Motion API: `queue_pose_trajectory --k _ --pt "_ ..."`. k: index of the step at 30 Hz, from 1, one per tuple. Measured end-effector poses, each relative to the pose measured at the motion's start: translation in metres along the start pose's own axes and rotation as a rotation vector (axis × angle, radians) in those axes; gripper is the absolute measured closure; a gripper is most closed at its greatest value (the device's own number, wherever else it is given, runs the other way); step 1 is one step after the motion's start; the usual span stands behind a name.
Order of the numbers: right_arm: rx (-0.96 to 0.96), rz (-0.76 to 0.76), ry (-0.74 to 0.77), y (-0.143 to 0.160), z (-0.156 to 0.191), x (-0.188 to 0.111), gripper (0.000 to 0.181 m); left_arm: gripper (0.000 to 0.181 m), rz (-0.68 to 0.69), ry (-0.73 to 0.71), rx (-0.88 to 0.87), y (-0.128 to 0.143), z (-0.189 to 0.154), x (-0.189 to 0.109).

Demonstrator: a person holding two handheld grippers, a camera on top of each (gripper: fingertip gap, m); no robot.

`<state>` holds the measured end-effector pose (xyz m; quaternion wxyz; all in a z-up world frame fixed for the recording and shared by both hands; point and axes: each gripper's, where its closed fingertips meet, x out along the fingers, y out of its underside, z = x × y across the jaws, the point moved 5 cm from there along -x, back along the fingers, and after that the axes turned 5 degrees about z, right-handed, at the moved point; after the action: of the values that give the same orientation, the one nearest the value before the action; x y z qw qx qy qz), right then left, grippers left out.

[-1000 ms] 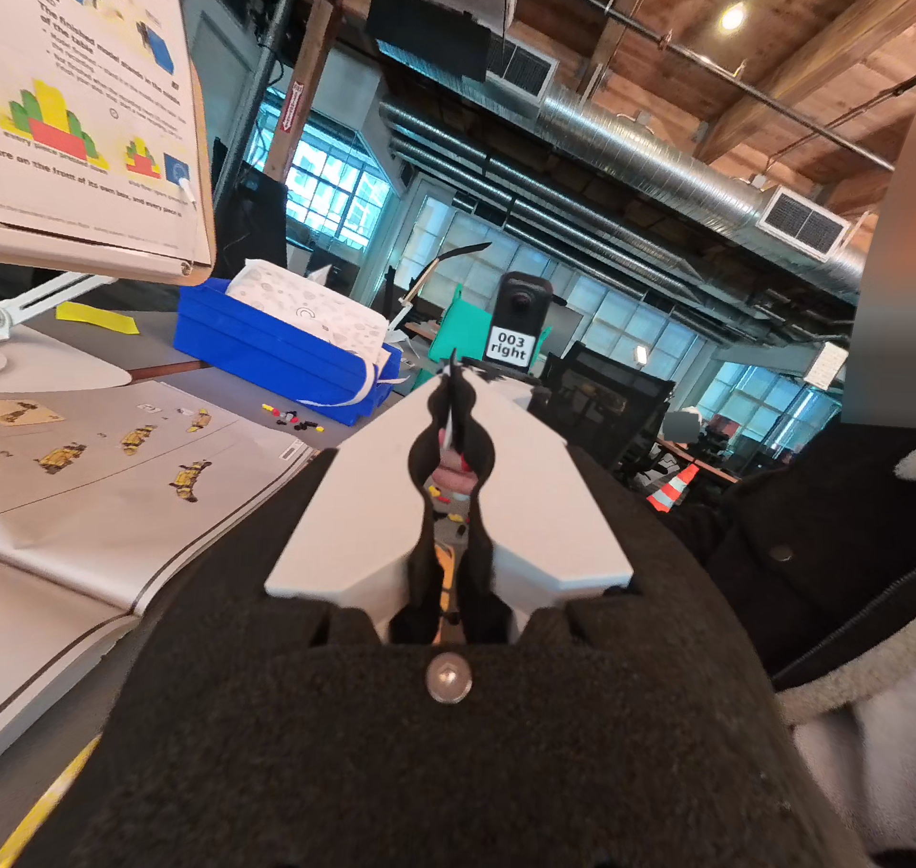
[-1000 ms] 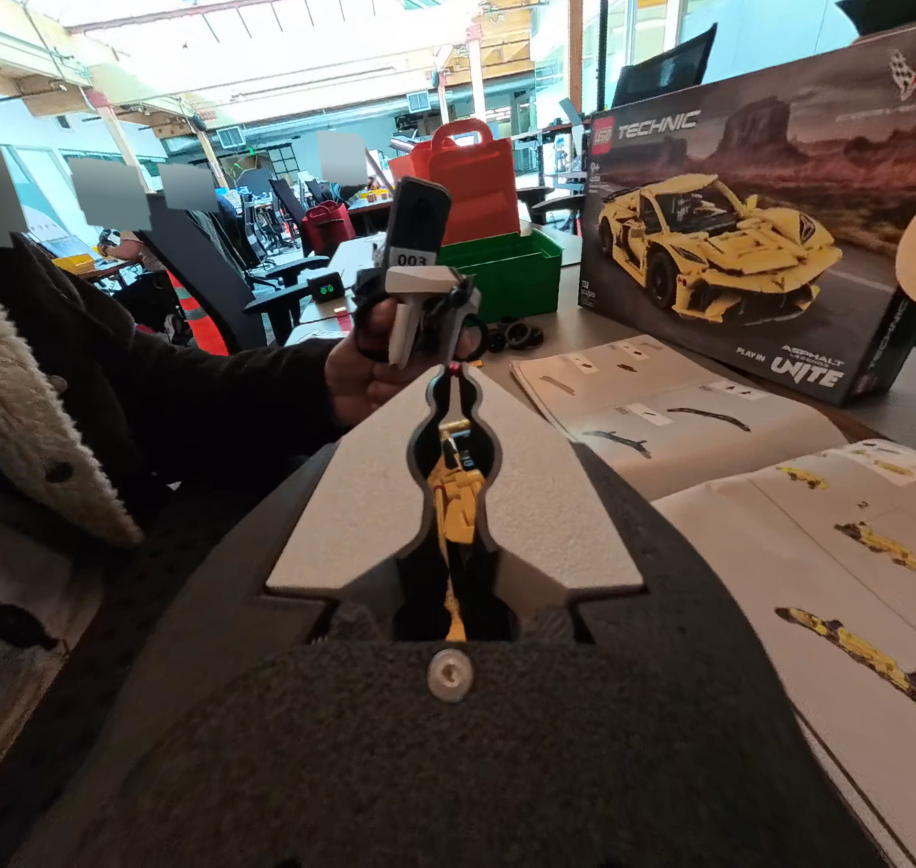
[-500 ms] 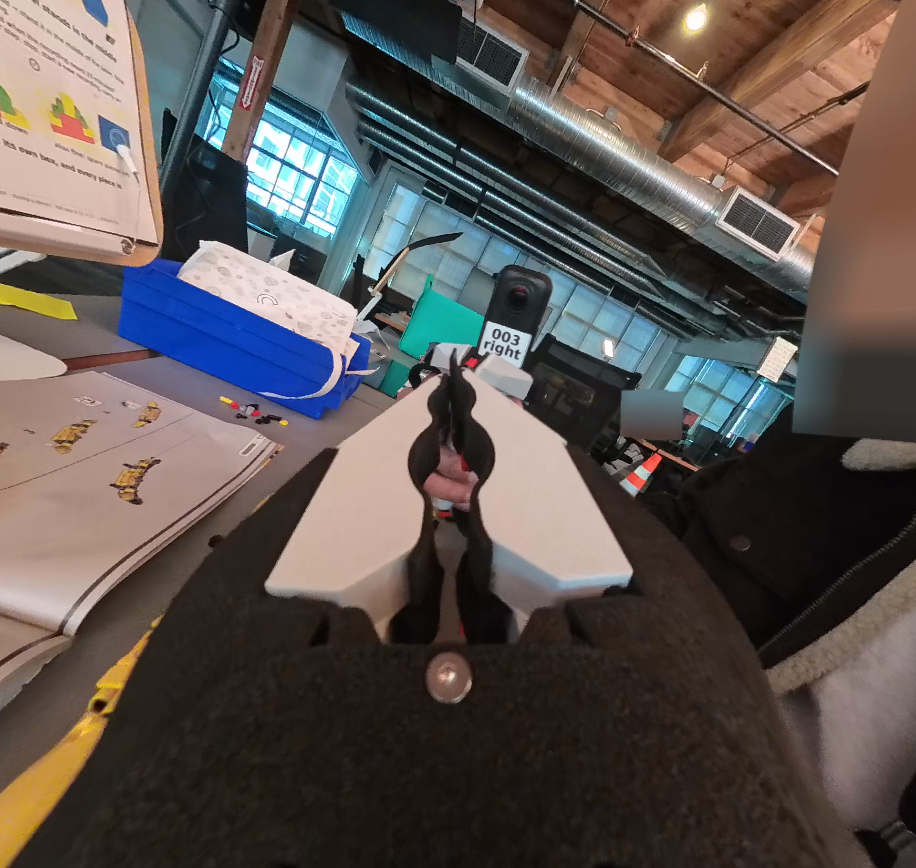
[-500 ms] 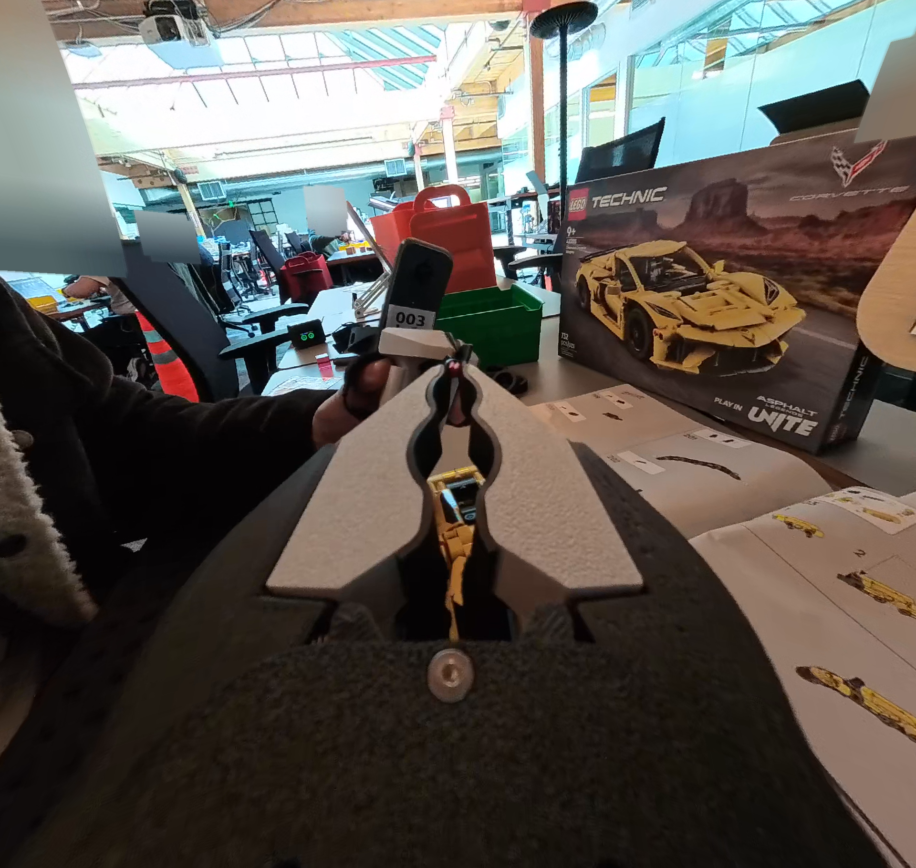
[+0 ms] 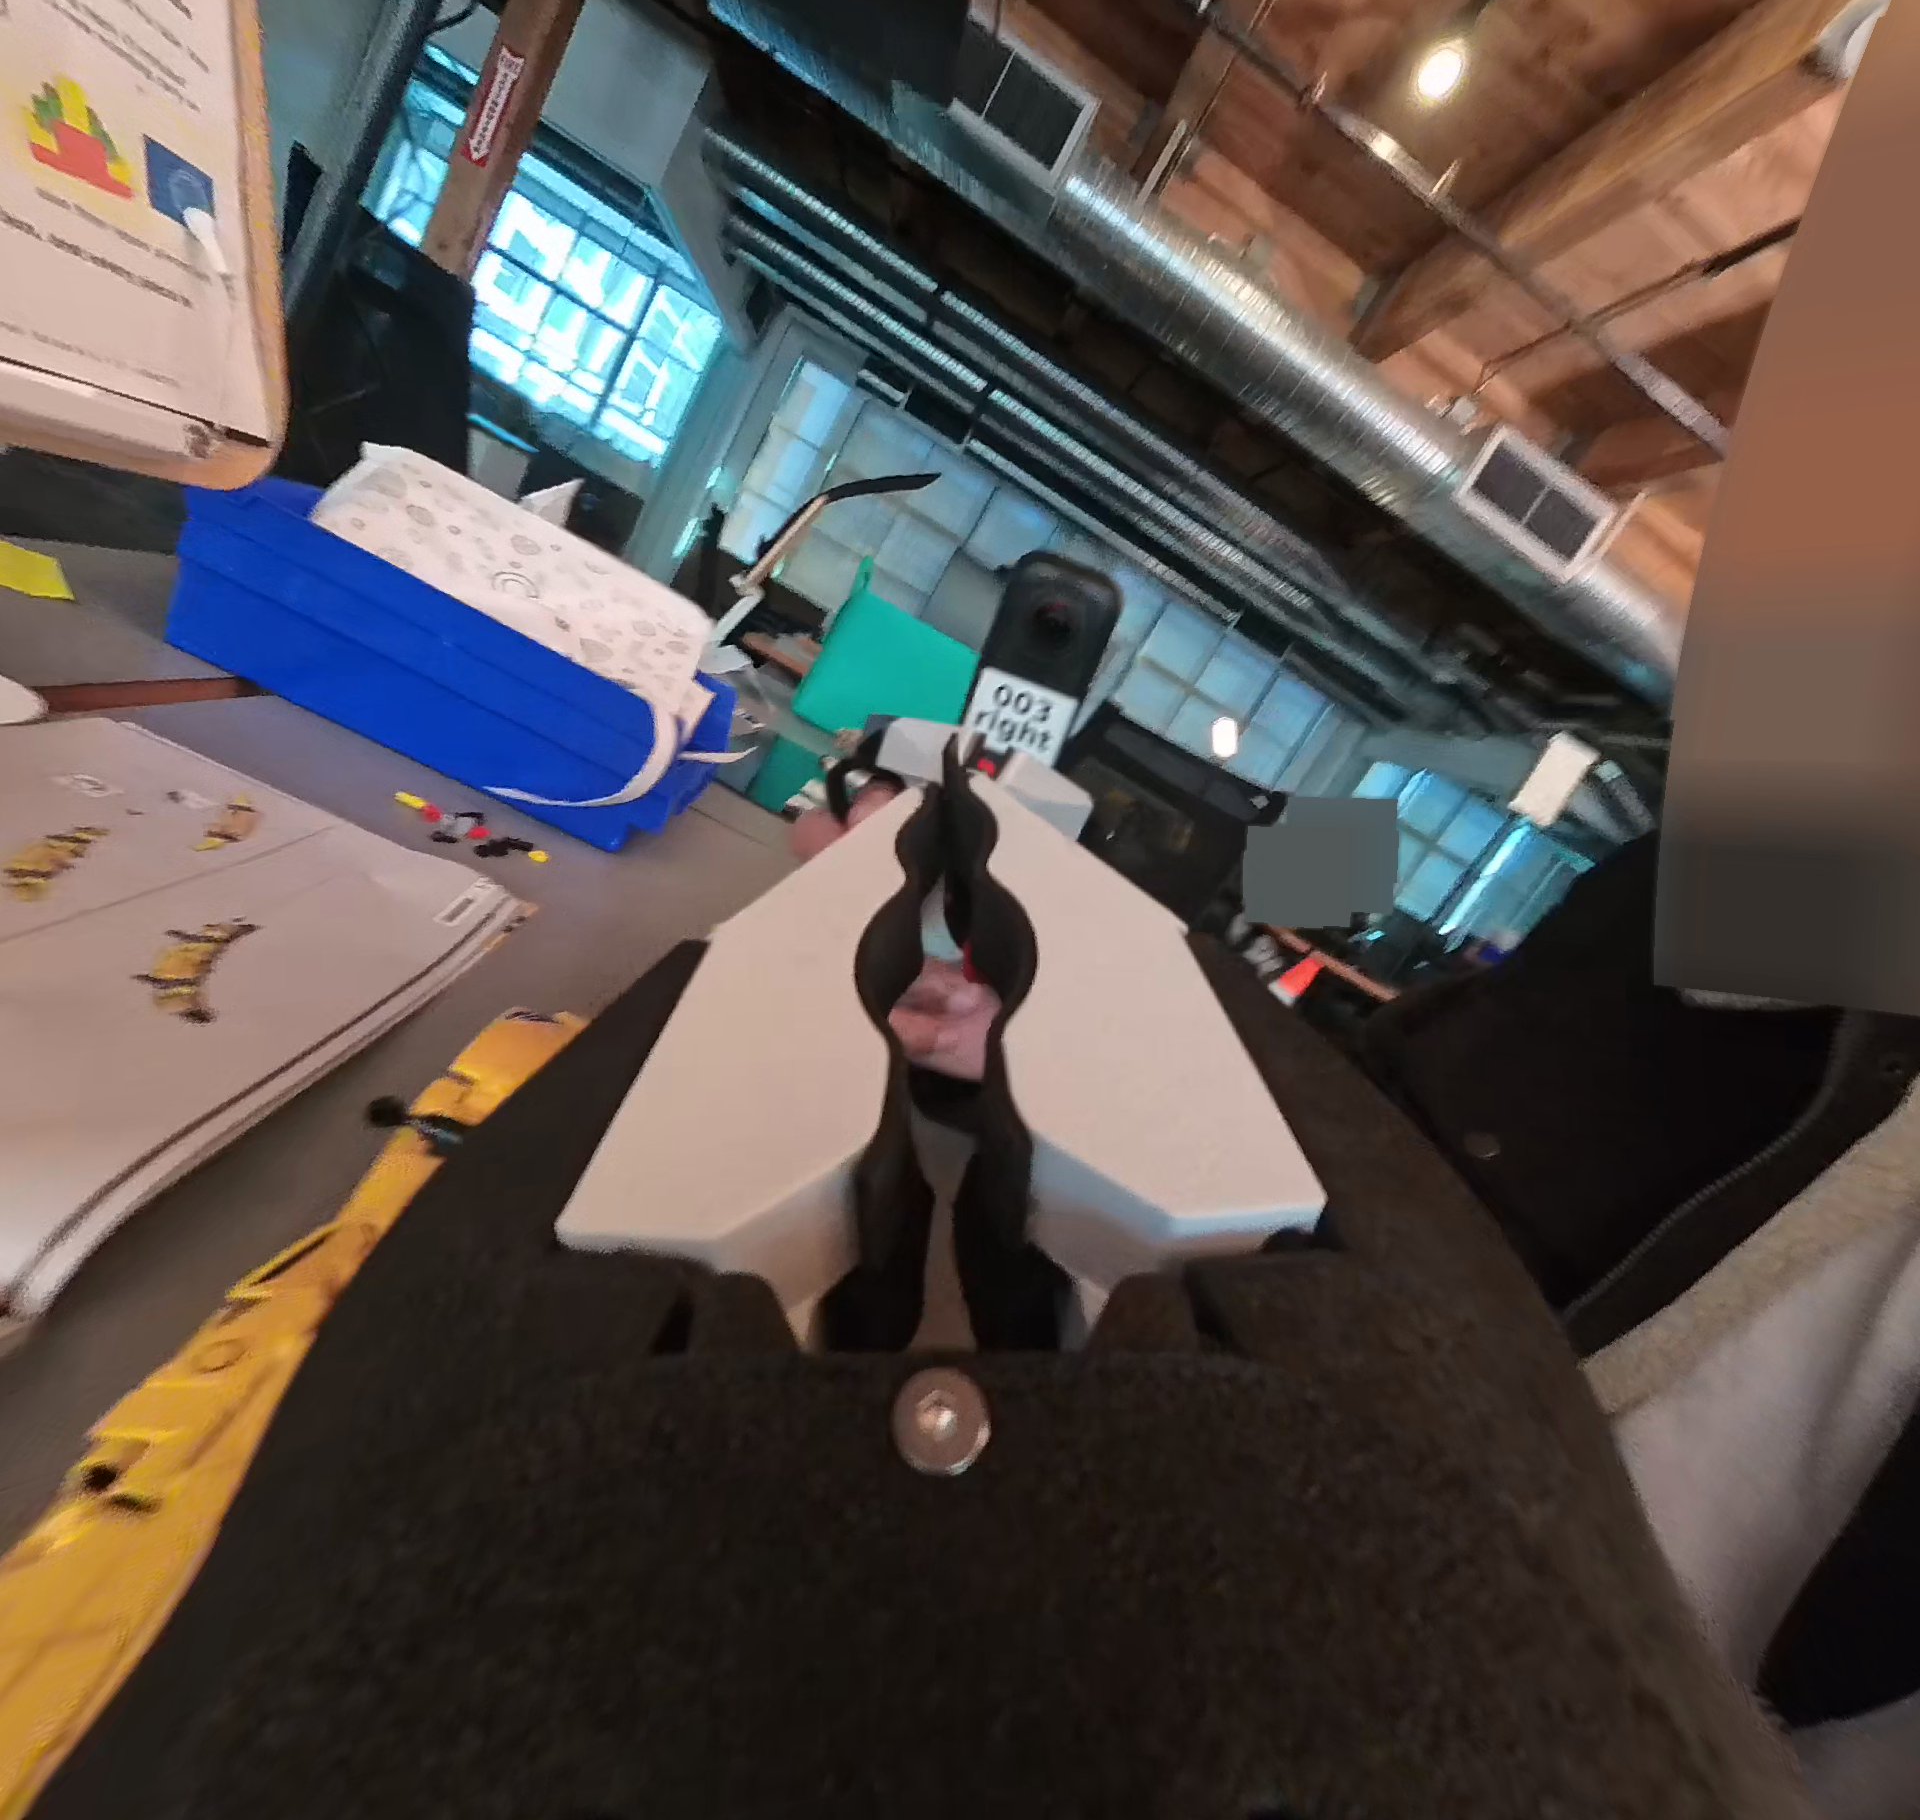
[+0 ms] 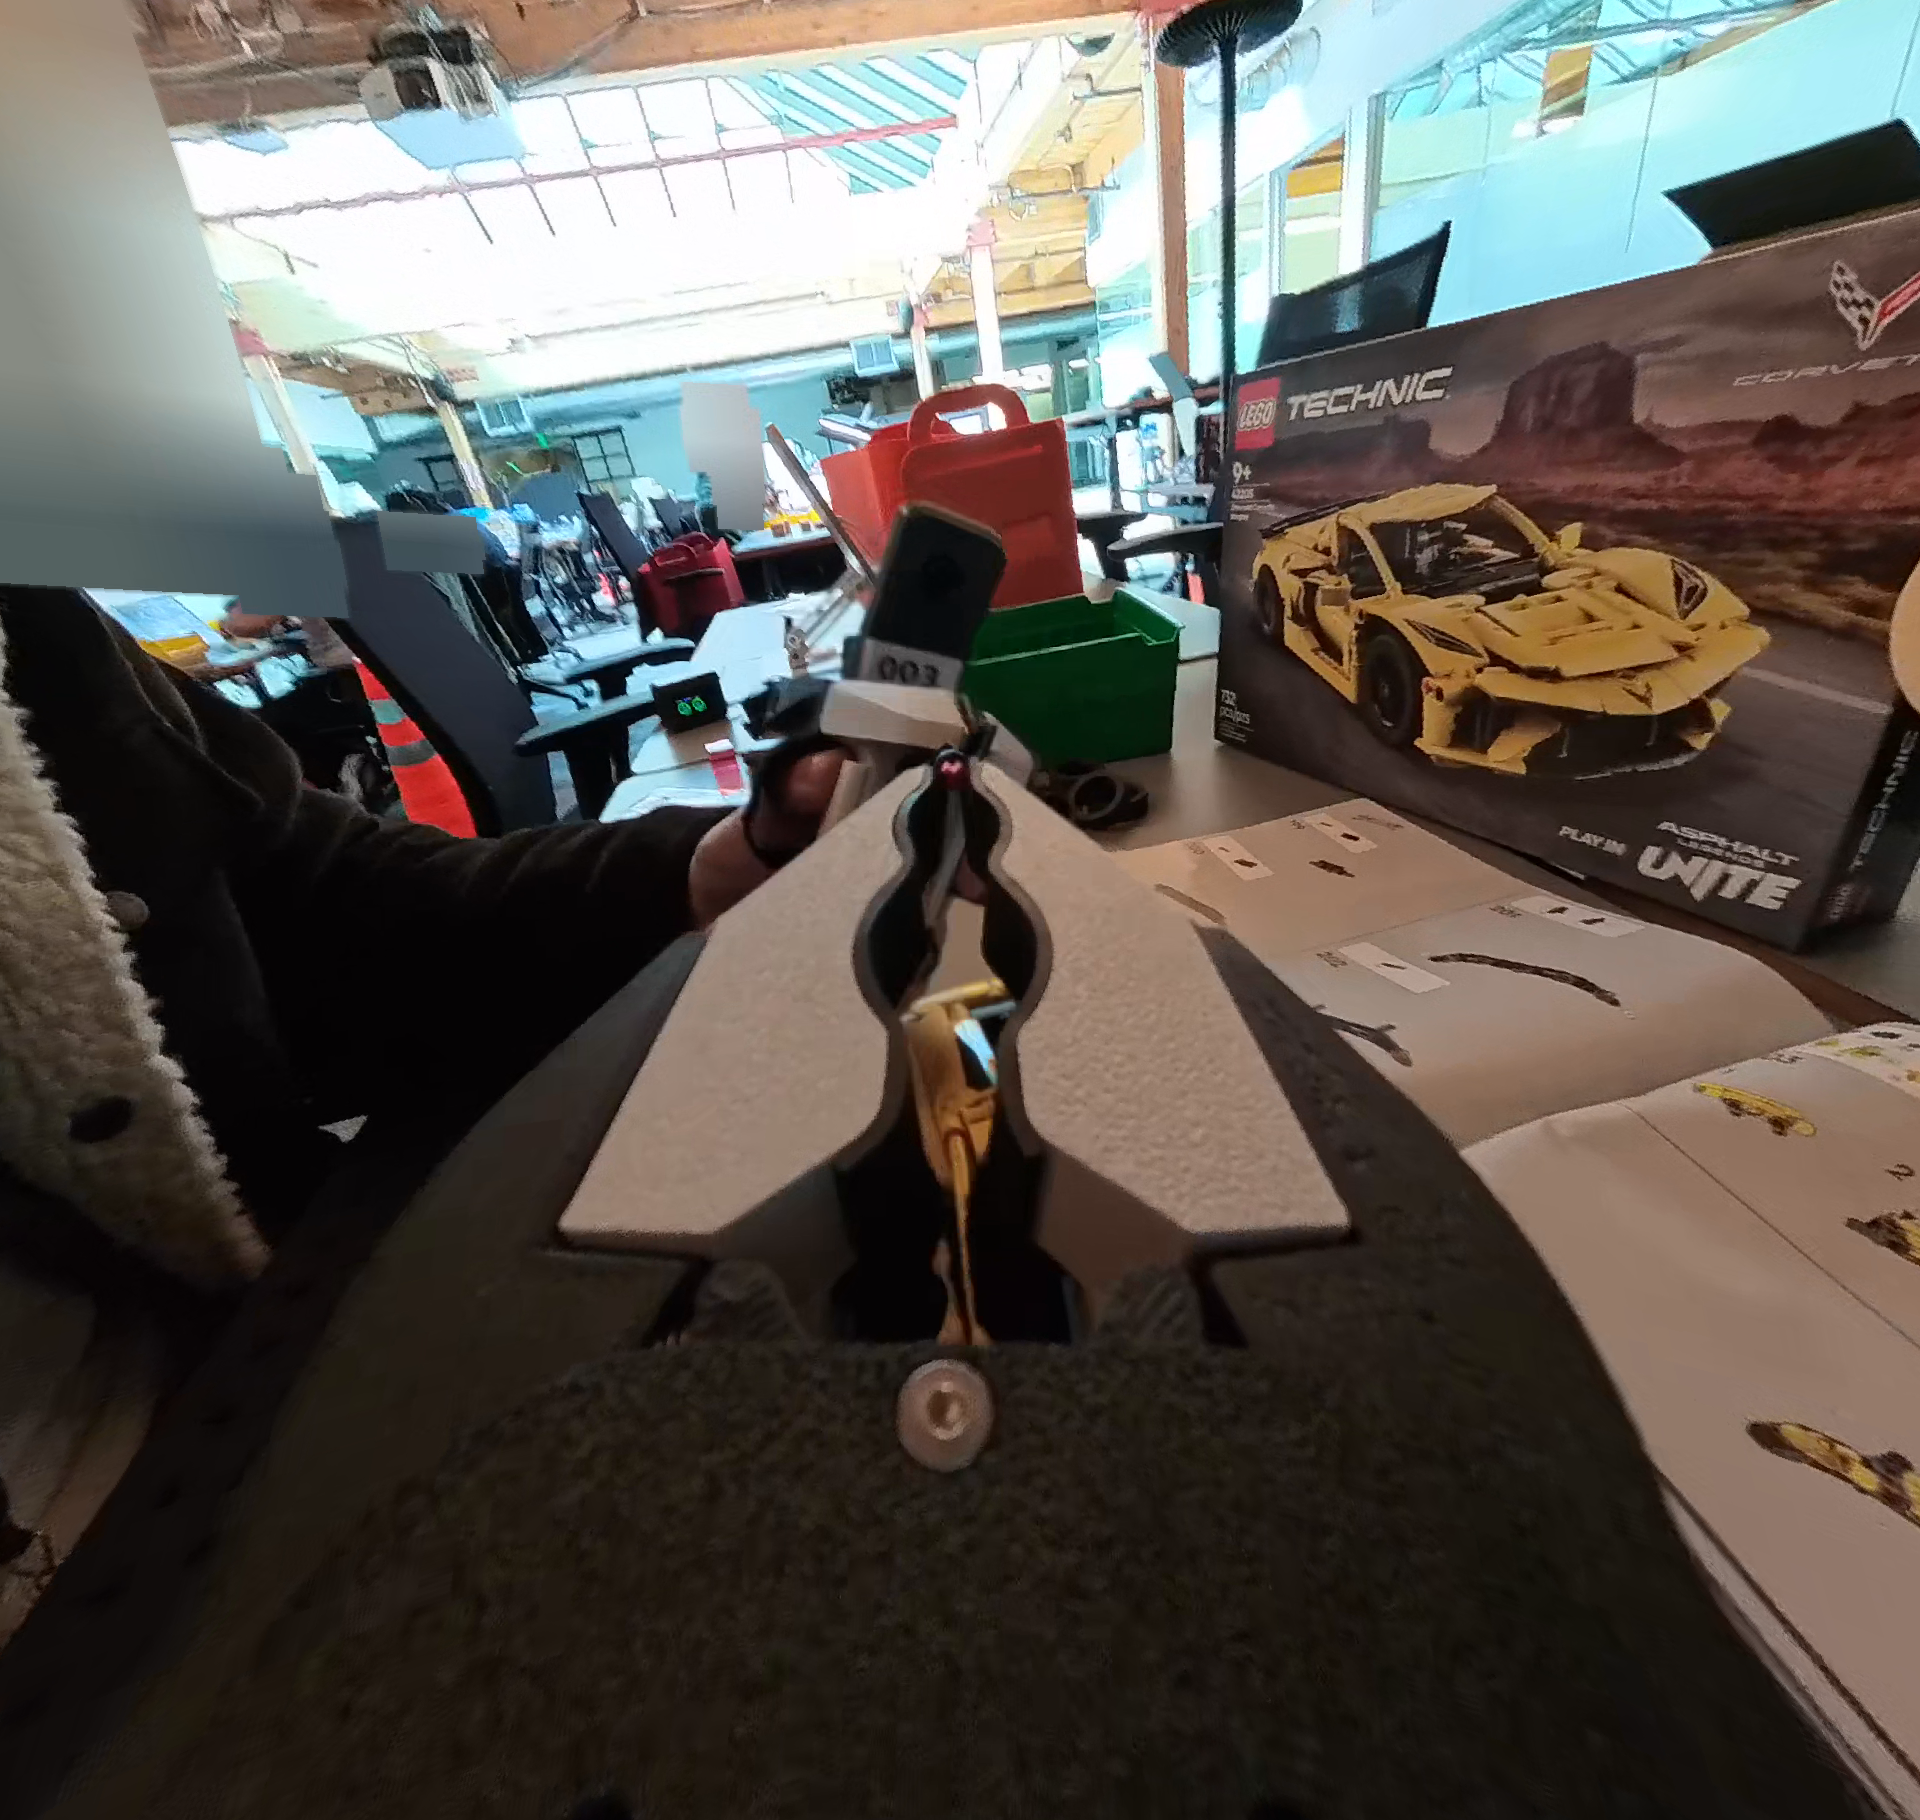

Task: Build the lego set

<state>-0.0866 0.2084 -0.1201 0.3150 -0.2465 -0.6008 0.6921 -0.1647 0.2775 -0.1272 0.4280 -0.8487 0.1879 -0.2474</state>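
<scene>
Holding both white-fingered grippers up off the grey desk [image 6: 1247, 794], tips facing each other, I pinch a small red lego pin [image 6: 951, 762] in my right gripper [image 6: 951, 783], its fingers nearly together. My left gripper [image 5: 951, 783] is pressed narrow too; whether it grips anything I cannot tell. The yellow lego car body [image 5: 156, 1458] lies at the desk's near edge beside the open instruction booklet [image 5: 208, 939], small loose lego pieces [image 5: 468, 830] before the blue plastic bin [image 5: 416, 658].

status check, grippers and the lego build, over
Left hand-held gripper shut. Right hand-held gripper shut on small dark-red piece. Yellow lego car assembly on table below. Nothing blocking.
</scene>
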Motion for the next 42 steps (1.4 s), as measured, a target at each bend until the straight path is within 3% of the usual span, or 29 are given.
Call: queue_pose_trajectory --k 9,14,21,26,29,33,37,39,41,42 --pt "-0.022 -0.014 0.067 -0.002 -0.004 -0.001 0.177 0.181 -0.036 -0.033 -0.057 0.000 0.004 0.003" --pt "-0.294 -0.013 0.326 -0.011 0.001 0.001 0.158 0.181 -0.081 -0.105 -0.126 0.000 0.017 -0.001" --pt "-0.661 0.160 0.750 0.010 0.003 0.028 0.132 0.181 -0.190 -0.087 -0.283 -0.002 0.027 -0.009" --pt "-0.701 0.164 0.741 0.009 0.010 0.036 0.113 0.180 -0.198 -0.050 -0.295 -0.005 0.020 -0.006" --pt "-0.723 0.171 0.744 0.010 0.011 0.038 0.111 0.180 -0.194 -0.025 -0.316 -0.003 0.016 -0.001" --pt "-0.733 0.171 0.751 0.007 0.009 0.033 0.120 0.181 -0.174 0.003 -0.331 0.000 0.013 0.002" --pt "-0.665 0.173 0.649 0.007 0.008 0.028 0.123 0.181 -0.137 -0.003 -0.315 0.001 0.012 0.002" --pt "-0.626 0.156 0.546 0.003 0.008 0.016 0.163 0.181 -0.073 0.057 -0.334 0.002 0.010 0.001" --pt "-0.614 0.139 0.430 0.001 0.011 0.009 0.162 0.180 0.005 0.097 -0.338 0.004 0.004 0.005" --pt "-0.618 0.140 0.447 0.001 0.009 0.007 0.155 0.180 0.023 0.074 -0.310 0.004 0.004 0.005"
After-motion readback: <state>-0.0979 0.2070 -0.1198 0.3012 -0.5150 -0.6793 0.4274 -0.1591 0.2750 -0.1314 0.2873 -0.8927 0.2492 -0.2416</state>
